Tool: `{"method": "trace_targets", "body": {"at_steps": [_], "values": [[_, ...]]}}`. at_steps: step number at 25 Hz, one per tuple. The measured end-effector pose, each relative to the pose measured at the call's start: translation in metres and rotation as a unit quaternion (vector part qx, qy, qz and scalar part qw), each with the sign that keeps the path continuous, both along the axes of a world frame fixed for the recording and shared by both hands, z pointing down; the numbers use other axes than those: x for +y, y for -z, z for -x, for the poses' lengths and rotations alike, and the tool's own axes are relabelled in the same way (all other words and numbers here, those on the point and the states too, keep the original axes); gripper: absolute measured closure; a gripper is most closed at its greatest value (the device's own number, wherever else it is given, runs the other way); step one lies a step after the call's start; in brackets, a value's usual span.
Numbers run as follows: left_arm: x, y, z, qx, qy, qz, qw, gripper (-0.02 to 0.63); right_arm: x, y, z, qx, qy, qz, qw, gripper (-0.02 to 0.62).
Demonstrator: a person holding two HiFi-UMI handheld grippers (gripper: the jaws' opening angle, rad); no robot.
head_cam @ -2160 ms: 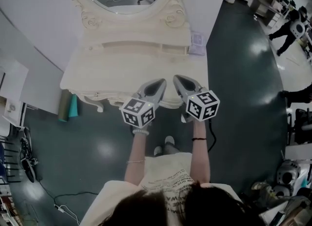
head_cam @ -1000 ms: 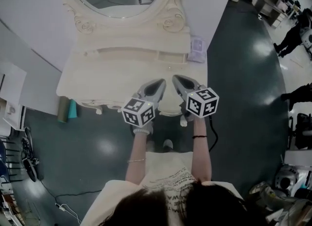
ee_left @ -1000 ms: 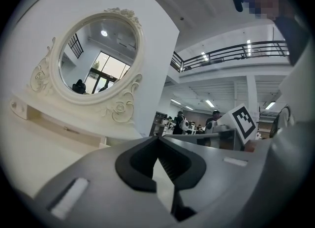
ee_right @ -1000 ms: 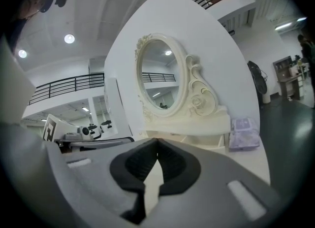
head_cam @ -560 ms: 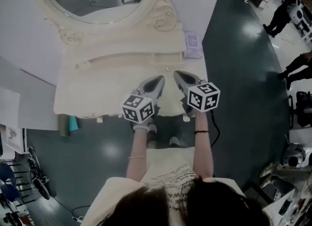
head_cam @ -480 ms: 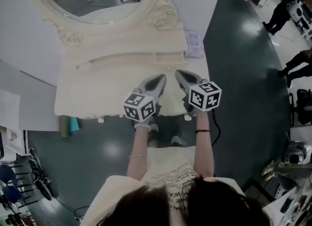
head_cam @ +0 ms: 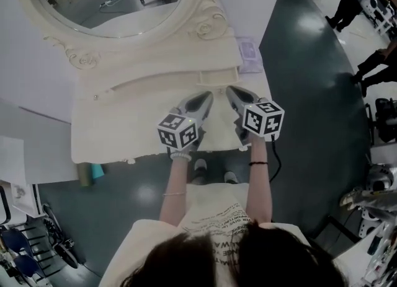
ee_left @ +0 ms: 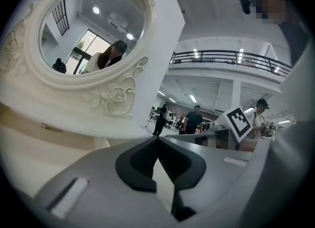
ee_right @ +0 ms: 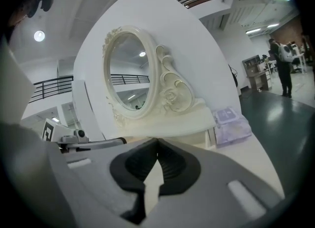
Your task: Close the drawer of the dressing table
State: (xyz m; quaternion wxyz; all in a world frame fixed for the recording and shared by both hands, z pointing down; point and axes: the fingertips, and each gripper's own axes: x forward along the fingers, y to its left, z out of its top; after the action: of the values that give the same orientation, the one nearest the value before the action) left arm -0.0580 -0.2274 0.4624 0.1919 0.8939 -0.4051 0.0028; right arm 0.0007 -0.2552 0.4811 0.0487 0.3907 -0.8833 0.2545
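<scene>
At the front edge of the cream carved dressing table [head_cam: 124,115], the grey left gripper [head_cam: 206,97] and right gripper [head_cam: 231,91], both closed on nothing, presumably push the drawer.

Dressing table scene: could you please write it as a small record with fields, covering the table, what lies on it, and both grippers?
furniture: cream dressing table
mirror: oval mirror in a carved frame, at the back
on the table: lavender pack, back right corner
left gripper: shut, empty, above the tabletop near its front
right gripper: shut, empty, beside the left one, not touching it
drawer: no drawer front shows past the front edge; the part under the grippers is hidden
</scene>
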Motion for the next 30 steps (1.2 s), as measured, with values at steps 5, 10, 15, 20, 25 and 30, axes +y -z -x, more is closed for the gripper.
{"method": "trace_targets", "body": {"at_steps": [5, 10, 15, 20, 25, 30], "values": [[-0.009, -0.010, 0.009, -0.001, -0.020, 0.010, 0.9998, 0.606, -0.006, -0.011, 0.004, 0.006, -0.030, 0.017, 0.999, 0.592], [-0.013, -0.019, 0.009, 0.006, -0.043, 0.023, 0.9988, 0.607, -0.007, -0.025, 0.006, 0.018, -0.057, 0.037, 0.998, 0.592], [-0.009, -0.025, 0.004, 0.002, -0.069, 0.031, 0.9971, 0.606, -0.006, -0.034, 0.002, 0.020, -0.082, 0.055, 0.995, 0.592], [-0.011, -0.028, 0.010, 0.008, -0.075, 0.037, 0.9965, 0.607, -0.007, -0.047, 0.006, 0.033, -0.093, 0.075, 0.992, 0.592], [-0.013, -0.026, 0.008, 0.014, -0.067, 0.042, 0.9968, 0.607, -0.006, -0.053, 0.002, 0.050, -0.090, 0.090, 0.991, 0.591], [-0.014, -0.036, 0.009, 0.017, -0.063, 0.056, 0.9963, 0.606, -0.010, -0.062, 0.006, 0.049, -0.084, 0.107, 0.990, 0.576]]}}
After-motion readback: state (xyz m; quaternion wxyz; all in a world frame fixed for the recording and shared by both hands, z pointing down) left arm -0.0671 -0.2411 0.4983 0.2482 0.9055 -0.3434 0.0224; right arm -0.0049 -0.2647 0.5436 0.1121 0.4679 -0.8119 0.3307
